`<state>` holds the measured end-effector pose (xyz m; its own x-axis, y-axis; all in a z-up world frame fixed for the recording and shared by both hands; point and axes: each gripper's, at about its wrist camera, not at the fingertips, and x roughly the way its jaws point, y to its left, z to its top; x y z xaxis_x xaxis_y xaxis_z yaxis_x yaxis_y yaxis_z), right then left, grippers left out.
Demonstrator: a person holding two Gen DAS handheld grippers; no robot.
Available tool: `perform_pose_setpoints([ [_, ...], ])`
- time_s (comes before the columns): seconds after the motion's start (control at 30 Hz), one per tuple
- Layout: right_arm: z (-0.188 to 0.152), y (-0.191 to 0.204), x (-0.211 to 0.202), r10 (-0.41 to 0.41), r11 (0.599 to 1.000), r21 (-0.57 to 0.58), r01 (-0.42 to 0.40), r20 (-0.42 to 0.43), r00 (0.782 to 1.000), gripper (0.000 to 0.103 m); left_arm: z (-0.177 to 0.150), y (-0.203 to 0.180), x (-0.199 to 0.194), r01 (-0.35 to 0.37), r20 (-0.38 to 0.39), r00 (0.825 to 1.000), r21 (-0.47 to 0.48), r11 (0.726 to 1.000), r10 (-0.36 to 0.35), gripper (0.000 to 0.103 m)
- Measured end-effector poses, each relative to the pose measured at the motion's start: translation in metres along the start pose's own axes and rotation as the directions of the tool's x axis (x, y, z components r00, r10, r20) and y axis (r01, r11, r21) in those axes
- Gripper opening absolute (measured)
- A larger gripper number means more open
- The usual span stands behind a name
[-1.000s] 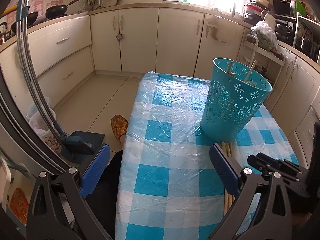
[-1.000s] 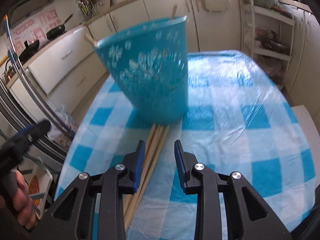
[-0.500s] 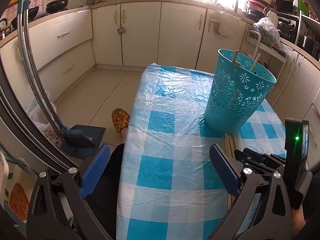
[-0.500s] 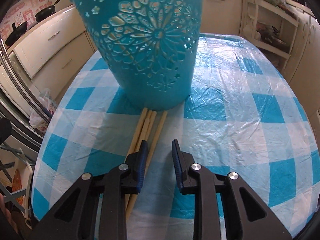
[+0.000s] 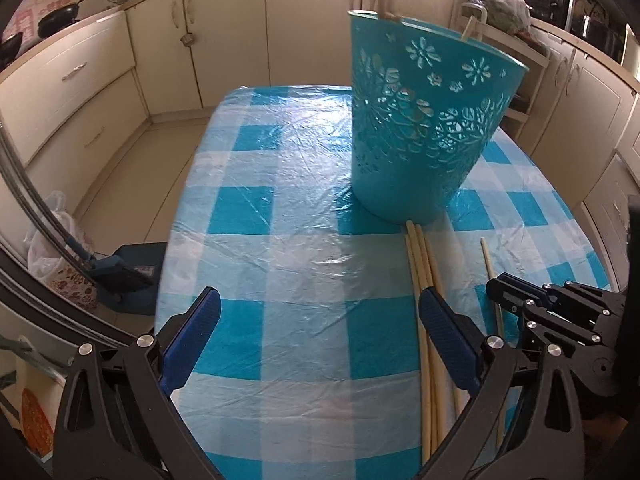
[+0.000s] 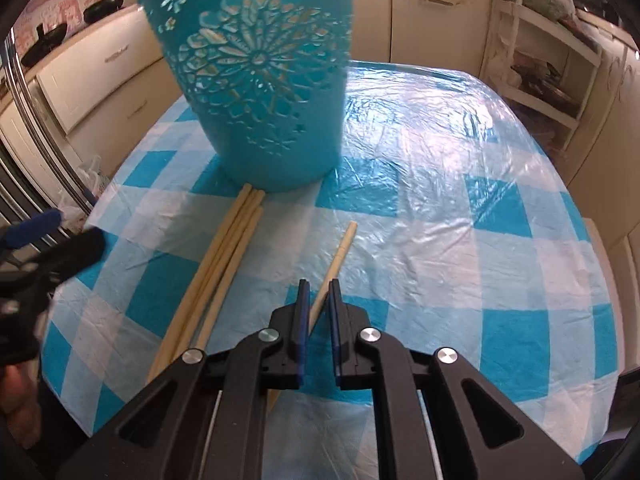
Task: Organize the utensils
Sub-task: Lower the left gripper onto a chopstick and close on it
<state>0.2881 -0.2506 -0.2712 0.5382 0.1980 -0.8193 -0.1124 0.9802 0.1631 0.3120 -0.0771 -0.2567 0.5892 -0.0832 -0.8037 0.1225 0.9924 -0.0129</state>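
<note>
A teal cut-out basket (image 5: 424, 120) stands on the checked table, with a few wooden sticks poking above its rim; it also shows in the right wrist view (image 6: 260, 80). Several wooden chopsticks (image 6: 224, 264) lie bundled in front of it, also in the left wrist view (image 5: 422, 268). One single chopstick (image 6: 338, 254) lies apart to their right and runs between my right gripper's (image 6: 318, 292) narrowly parted jaws; whether they touch it is unclear. My left gripper (image 5: 316, 312) is wide open and empty above the table, left of the bundle.
The blue-and-white checked tablecloth (image 5: 288, 200) is covered in clear plastic. Cream kitchen cabinets (image 5: 224, 36) run around the room. A white shelf rack (image 6: 544, 64) stands right of the table. A bag and a dustpan (image 5: 120, 276) sit on the floor at left.
My right gripper slid one chopstick away from the bundle to the right and narrowed around it. My left gripper moved forward over the table, toward the basket.
</note>
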Motion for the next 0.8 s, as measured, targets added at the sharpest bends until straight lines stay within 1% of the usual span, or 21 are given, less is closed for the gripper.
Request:
perform_pose_setpoints([
  [0.13,0.001,-0.001,0.002,0.021,1.000,0.018,-0.021,0.011,1.000,0.010,0.005,-0.015,0.024,-0.018,-0.041,0.999,0.023,1.000,0.019,0.095],
  [0.33,0.001,-0.005,0.002,0.048,0.998,0.033,-0.048,0.019,0.999,0.010,0.003,-0.029,0.048,-0.040,-0.095,0.994,0.070,0.997,0.046,0.095],
  [0.37,0.001,-0.005,0.002,0.050,0.998,0.034,-0.050,0.019,0.999,0.010,0.003,-0.030,0.049,-0.027,-0.090,0.995,0.074,0.997,0.033,0.095],
  [0.73,0.002,-0.011,0.003,0.073,0.996,0.056,-0.074,0.023,0.997,0.010,0.009,-0.038,0.053,-0.063,-0.094,0.993,0.111,0.992,0.073,0.095],
  [0.8,0.002,-0.013,0.003,0.075,0.995,0.058,-0.077,0.024,0.997,0.010,0.009,-0.035,0.052,-0.060,-0.097,0.993,0.103,0.993,0.070,0.095],
])
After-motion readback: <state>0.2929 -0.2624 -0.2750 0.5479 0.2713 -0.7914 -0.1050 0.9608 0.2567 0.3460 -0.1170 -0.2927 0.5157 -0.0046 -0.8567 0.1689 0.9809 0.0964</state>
